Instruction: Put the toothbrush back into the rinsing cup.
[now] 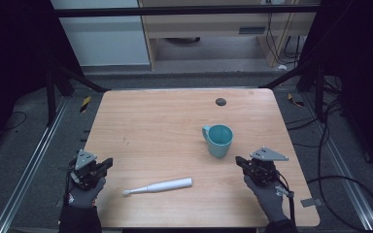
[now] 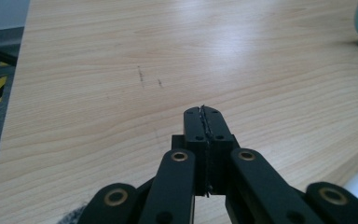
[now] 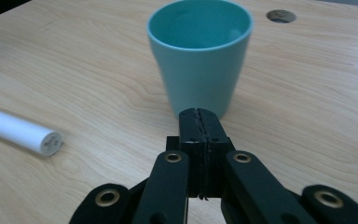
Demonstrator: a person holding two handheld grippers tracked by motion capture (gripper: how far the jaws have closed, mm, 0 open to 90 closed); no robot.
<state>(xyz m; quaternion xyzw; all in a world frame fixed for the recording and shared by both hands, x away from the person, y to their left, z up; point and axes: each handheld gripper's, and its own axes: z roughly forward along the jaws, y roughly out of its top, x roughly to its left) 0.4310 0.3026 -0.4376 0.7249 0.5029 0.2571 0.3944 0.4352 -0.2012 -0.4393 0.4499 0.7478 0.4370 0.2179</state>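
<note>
Left gripper at bench near-left edge, jaws together, empty, right gripper jaws together, empty, just beside upright teal mug, white electric toothbrush lying flat between the grippers, untouched.

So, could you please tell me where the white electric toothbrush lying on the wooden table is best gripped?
Probably on the thick white handle of the electric toothbrush, from above, jaws across its width. It lies flat on the wooden table, handle end toward the teal mug, thin brush head toward the left gripper. The shut right gripper would need to open first.
</note>
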